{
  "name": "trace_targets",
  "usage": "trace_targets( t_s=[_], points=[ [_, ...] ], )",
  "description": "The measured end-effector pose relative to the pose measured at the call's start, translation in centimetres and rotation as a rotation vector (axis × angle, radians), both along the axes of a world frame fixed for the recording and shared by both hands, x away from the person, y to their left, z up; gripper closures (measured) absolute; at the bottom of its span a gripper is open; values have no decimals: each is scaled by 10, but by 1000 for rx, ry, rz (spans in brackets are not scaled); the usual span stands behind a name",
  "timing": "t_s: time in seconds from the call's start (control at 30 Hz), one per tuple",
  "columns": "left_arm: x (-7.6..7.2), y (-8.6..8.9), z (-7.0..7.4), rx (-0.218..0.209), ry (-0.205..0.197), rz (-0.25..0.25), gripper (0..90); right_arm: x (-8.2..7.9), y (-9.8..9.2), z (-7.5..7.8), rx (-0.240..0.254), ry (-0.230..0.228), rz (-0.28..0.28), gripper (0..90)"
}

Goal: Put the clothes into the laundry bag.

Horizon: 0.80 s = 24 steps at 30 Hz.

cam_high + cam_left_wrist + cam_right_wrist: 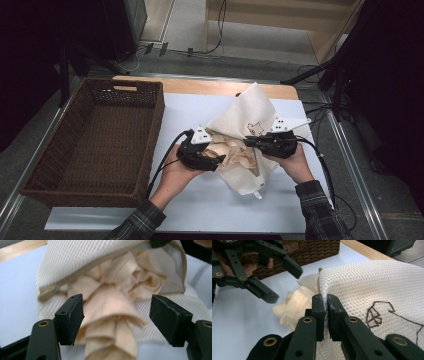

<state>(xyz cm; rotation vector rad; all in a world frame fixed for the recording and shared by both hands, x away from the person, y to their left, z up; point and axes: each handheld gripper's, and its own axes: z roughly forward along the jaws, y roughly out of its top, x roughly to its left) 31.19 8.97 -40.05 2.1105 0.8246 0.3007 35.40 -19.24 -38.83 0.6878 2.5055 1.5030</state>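
Observation:
A white mesh laundry bag (250, 112) with a brown stitched figure lies on the white sheet, its mouth lifted. My right gripper (327, 315) is shut on the bag's upper rim (374, 282) and holds it up; it sits right of the opening (250, 142). A crumpled cream cloth (112, 305) lies partly inside the bag and spills out of the mouth (235, 155). My left gripper (117, 315) is open, its jaws standing either side of the cloth's trailing end without pressing it. It sits at the bag's left side (220, 161) and shows across from the right gripper (285, 285).
A large brown wicker basket (122, 82) stands on the left of the table, its corner close behind the left hand (312, 250). The white sheet (200, 200) covers the wooden tabletop (200, 86). Cables trail from both grippers toward the person.

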Motion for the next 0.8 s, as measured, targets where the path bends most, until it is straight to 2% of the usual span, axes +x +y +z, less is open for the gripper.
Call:
trace_targets(
  t_s=[0.13, 0.2, 0.27, 0.3, 0.4, 0.47, 0.6, 0.7, 0.73, 0.8],
  points=[
    [-11, 9, -11, 30, 20, -6, 259, 0, 0, 0, -1, -2, 1, 857],
    [-13, 9, -18, 72, 25, -15, 246, 0, 0, 0, 0, -3, 4, 856],
    [-12, 9, -26, 101, 36, -15, 226, 0, 0, 0, -2, -4, 3, 856],
    [-11, 8, -30, 103, 46, -16, 222, 0, 0, 0, -3, -4, 4, 856],
    [-7, 5, -40, 131, 62, -29, 248, 0, 1, -1, -2, -4, 5, 856],
    [-5, 3, -44, 133, 58, -52, 352, 0, 1, -1, -3, -3, 6, 856],
    [-1, 1, -48, 110, 78, -77, 702, -1, 2, -2, -2, 1, 5, 856],
    [1, -2, -48, 77, 82, -94, 817, -1, 2, -2, -2, 0, 5, 857],
    [1, -3, -47, 59, 82, -98, 839, 0, 2, -2, -2, 1, 6, 856],
    [1, -7, -43, 48, 83, -120, 852, 0, 3, -2, -1, 1, 5, 856]
  ],
)
